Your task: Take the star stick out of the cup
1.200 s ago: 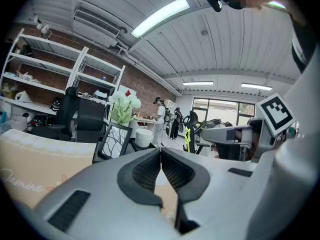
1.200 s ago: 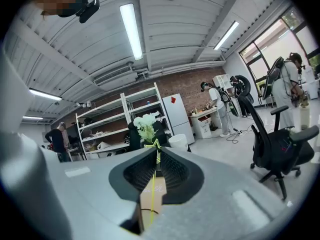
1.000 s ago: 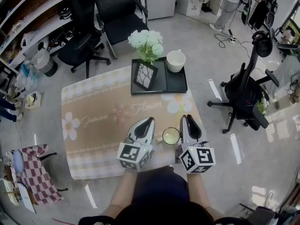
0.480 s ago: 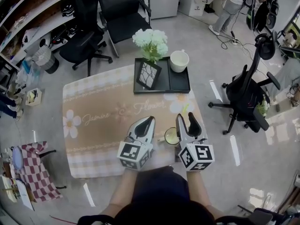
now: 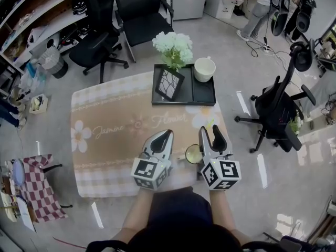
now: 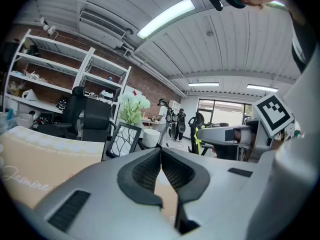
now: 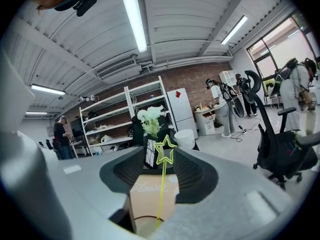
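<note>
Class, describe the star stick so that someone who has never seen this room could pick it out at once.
Find the flower-patterned table; at its near edge, away from the black tray, stands a small cup. In it is the star stick: a thin neon yellow-green rod topped by a hollow star outline, unlike the white mug and flowers.

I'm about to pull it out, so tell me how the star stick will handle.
The star stick looks thin and see-through, so probably light and bendy. Its narrow shaft may slip when pinched. Standing in the cup, it could drag that over.
</note>
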`<state>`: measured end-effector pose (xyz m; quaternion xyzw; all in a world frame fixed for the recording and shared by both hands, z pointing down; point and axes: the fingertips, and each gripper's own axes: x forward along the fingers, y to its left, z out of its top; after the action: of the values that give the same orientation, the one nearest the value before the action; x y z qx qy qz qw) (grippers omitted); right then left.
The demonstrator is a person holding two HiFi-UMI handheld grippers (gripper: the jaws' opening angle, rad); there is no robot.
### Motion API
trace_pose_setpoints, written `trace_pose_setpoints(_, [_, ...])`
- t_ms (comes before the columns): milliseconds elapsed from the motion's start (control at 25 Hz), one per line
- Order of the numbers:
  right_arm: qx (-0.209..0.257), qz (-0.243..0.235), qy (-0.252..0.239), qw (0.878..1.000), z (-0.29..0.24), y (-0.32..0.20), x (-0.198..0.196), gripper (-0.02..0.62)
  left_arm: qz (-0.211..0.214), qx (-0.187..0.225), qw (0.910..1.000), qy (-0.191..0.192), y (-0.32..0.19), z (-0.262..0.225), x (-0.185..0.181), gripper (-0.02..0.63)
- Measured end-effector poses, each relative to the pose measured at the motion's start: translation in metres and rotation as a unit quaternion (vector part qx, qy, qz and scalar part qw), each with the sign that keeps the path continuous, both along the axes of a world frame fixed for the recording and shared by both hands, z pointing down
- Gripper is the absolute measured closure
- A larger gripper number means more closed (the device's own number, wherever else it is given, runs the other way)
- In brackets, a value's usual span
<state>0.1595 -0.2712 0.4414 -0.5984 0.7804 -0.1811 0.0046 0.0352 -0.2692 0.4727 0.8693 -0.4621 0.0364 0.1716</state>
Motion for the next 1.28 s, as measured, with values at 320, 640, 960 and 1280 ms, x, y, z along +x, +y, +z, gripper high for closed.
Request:
trace_pose_setpoints(320, [-0.004,-0.006,0.0,1.0,0.002,-0.009,-0.002,0.423,-0.01,0.0,1.0,-0.001,-0.006,0.003,-0.005,0.594])
trace_pose_setpoints(640, [-0.009,-0.01,0.0,1.0,0.005,-0.016,-0.002,0.423,-0.015,-0.005,0.9999,0.002,-0.012,0.005,-0.007,0.594])
trace_pose_setpoints(960, [-0.002,-0.012,-0.003,1.0,0.002,-0.02,-0.001,0.425,-0.016,-0.009,0.9998,0.002,-0.016,0.009,-0.007,0.594])
trace_pose_setpoints(1280, [-0.002,-0.008,0.004,1.0,0.003,-0.021,0.001,0.531,-0.016,-0.012,0.9998,0.005,-0.019,0.011,-0.008,0.594])
